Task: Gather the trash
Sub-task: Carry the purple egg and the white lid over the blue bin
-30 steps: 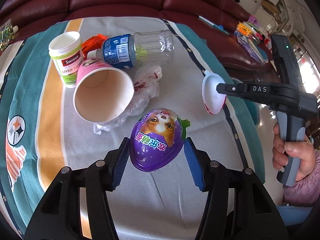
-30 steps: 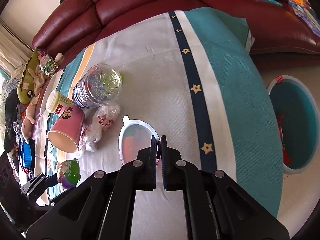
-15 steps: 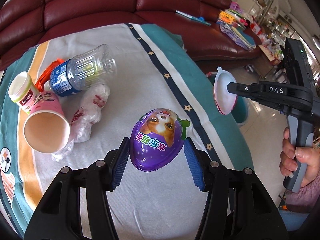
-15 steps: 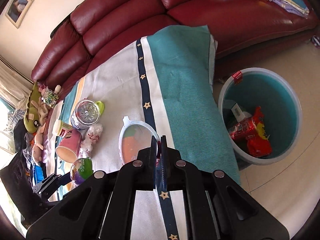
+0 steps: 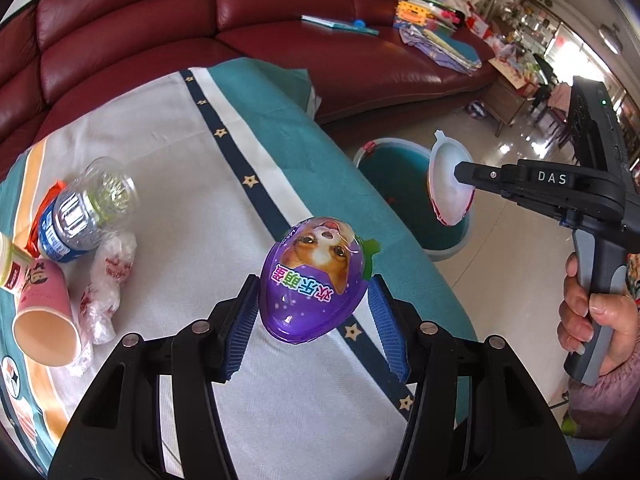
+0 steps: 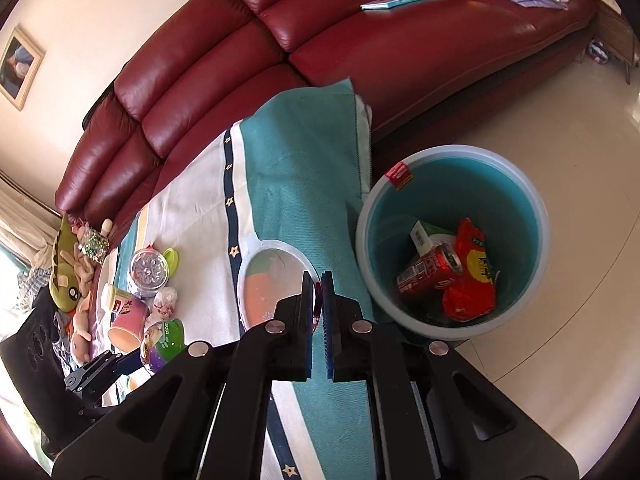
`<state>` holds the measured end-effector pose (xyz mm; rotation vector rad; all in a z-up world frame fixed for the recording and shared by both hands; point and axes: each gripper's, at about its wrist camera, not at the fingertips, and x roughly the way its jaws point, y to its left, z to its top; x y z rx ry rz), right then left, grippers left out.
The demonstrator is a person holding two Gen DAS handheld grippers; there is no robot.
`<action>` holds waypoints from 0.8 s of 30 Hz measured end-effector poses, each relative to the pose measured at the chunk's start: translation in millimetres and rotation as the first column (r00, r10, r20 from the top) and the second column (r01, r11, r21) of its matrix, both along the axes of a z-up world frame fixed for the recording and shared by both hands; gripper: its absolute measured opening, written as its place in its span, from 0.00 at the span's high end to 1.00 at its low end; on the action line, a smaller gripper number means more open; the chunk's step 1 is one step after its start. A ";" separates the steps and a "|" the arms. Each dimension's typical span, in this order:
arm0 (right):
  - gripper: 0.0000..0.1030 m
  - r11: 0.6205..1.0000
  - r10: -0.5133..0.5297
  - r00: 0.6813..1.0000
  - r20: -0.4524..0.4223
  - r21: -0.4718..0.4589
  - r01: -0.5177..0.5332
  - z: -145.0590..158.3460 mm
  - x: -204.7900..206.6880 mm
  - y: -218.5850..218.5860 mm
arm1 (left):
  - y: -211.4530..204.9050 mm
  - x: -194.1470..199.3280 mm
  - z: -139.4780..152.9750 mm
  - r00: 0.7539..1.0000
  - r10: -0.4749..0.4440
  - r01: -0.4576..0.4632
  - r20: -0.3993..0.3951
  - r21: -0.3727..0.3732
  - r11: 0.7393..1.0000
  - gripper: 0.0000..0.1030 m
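Purple egg-shaped toy capsule (image 5: 314,280), printed with a dog's face, held off the table between the blue pads of the left gripper (image 5: 313,322), whose fingers are closed on its two sides. White plastic lid (image 6: 276,284) pinched by its near rim in the right gripper (image 6: 319,316), fingers drawn almost together on it; in the left wrist view the lid hangs in front of the bin's mouth, to the right of the capsule. Teal trash bin (image 6: 538,200) stands on the floor ahead and right of the right gripper, beyond the table edge.

Progress, as judged: the bin already contains a red drink can (image 6: 430,272), a red snack wrapper (image 6: 470,280) and a green-and-white carton (image 6: 428,236), so part of the collection is done. Two items are in transit and not yet released. Left on the tablecloth (image 5: 188,152), ahead and left of the left gripper: a clear plastic bottle (image 5: 86,212), a crumpled plastic bag (image 5: 108,280), a pink paper cup (image 5: 44,320) lying on its side, and a white supplement jar (image 5: 10,264).

Limits of view: the jar is cut by the frame edge; an orange wrapper (image 5: 50,200) is mostly hidden behind the bottle; the bin's floor is obscured by its contents; the lid's clamped rim is hidden between the fingers.
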<state>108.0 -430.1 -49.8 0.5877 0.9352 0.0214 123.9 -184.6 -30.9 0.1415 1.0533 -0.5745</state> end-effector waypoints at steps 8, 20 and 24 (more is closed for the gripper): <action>0.96 0.994 -0.103 0.995 -0.017 -0.031 0.103 -1.6 -21.6 -63.7 | -59.3 6.6 1.4 0.996 -0.091 0.091 0.011 0.012 0.996 0.45; 0.96 0.981 -0.195 0.979 -0.064 -0.011 0.195 -25.6 -29.7 -117.4 | -138.0 25.3 -19.0 0.979 -0.202 0.202 -0.022 0.042 0.978 0.45; 0.96 0.980 -0.200 0.976 -0.084 -0.016 0.200 -31.9 -25.4 -123.6 | -159.3 33.2 -29.3 0.973 -0.226 0.228 -0.041 0.050 0.972 0.45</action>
